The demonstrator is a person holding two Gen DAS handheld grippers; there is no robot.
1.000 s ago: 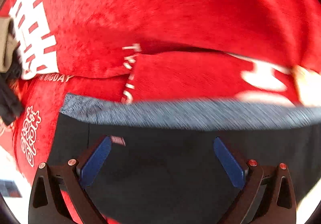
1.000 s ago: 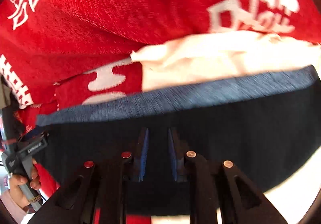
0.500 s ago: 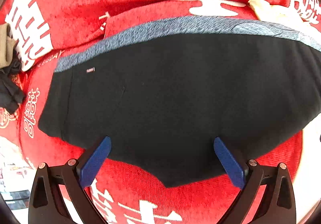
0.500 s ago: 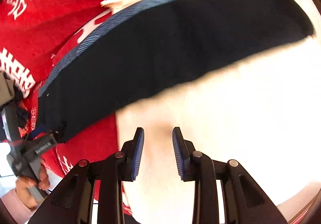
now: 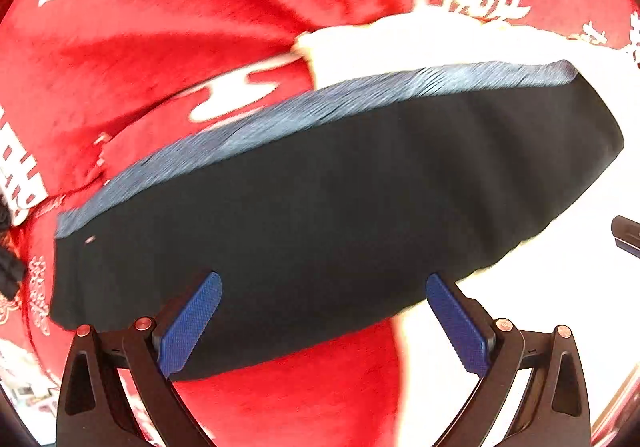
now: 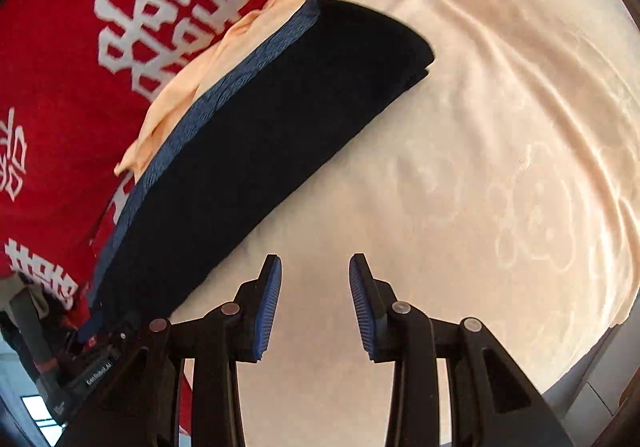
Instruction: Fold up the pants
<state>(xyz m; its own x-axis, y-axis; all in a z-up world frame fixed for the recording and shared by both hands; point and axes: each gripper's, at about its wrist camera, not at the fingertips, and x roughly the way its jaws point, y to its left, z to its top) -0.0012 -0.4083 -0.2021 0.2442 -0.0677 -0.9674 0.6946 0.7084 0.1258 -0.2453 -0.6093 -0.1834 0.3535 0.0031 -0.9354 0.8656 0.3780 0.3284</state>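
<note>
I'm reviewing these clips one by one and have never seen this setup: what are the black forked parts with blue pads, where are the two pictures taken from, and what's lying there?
No robot here: a person carries a hand-held gripper in each hand, with a fisheye camera looking along its two blue-padded fingers. One picture is from the left gripper, the other from the right gripper. Both have their jaws apart and hold nothing. The black pants, folded into a compact bundle with the grey-blue waistband along one edge, lie partly on a red blanket with white characters and partly on a cream sheet. In the right view's lower left corner, part of the other gripper's body shows.
</note>
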